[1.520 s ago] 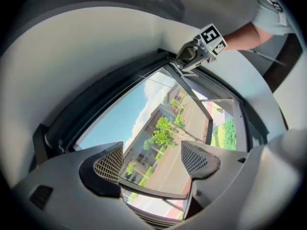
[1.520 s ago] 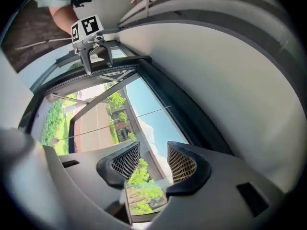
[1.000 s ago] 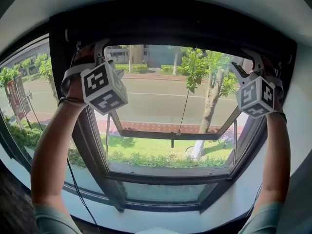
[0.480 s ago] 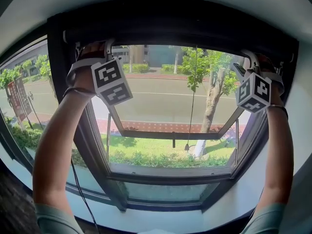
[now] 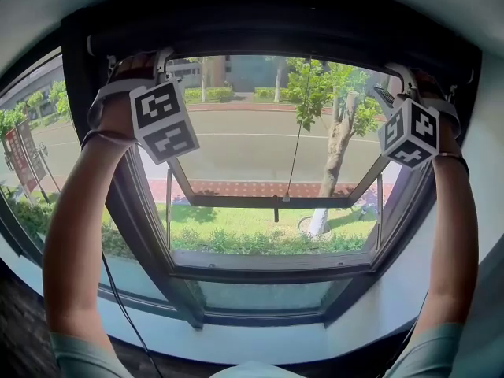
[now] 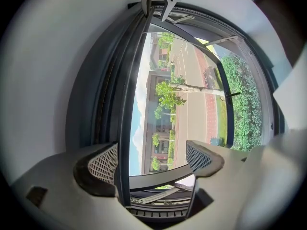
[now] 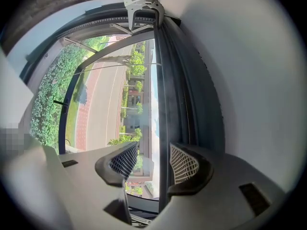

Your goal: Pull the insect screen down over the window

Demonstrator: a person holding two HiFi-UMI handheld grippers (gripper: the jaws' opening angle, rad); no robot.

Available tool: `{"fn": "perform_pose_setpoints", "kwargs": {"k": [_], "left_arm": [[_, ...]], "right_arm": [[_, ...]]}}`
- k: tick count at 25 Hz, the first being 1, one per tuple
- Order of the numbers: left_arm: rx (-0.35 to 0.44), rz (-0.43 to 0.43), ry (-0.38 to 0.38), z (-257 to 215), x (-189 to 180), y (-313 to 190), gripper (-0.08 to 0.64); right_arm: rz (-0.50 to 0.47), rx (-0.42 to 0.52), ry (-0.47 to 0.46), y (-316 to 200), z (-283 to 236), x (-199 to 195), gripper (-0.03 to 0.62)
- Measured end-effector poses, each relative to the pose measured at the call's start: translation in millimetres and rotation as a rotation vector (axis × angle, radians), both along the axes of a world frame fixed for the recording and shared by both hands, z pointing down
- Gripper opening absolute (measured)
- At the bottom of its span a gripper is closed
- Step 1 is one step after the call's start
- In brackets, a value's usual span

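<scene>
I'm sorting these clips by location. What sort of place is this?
Indoors, probably above ground level, in a building beside a street. The person stands at a dark-framed window whose sash swings outward. Beyond it lie a lawn, a tree and a road.

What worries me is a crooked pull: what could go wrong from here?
Both the left gripper and right gripper have jaws apart around the dark rail at the window's top; pulling before they clamp may let it slip. Uneven pulls from the two far ends could skew it. The thin dangling cord might snag.
</scene>
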State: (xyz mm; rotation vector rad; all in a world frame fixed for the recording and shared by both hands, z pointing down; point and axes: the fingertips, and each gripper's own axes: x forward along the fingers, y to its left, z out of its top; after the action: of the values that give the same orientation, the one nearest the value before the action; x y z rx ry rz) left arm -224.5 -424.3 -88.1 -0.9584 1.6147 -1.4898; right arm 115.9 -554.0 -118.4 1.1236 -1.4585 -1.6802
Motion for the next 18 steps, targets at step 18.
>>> {"fn": "perform_pose_setpoints", "kwargs": {"k": [18], "left_arm": [[-0.256, 0.027, 0.071, 145, 0, 21, 0.433]], "right_arm": [[0.008, -0.221, 0.140, 9, 135, -3, 0.190]]}}
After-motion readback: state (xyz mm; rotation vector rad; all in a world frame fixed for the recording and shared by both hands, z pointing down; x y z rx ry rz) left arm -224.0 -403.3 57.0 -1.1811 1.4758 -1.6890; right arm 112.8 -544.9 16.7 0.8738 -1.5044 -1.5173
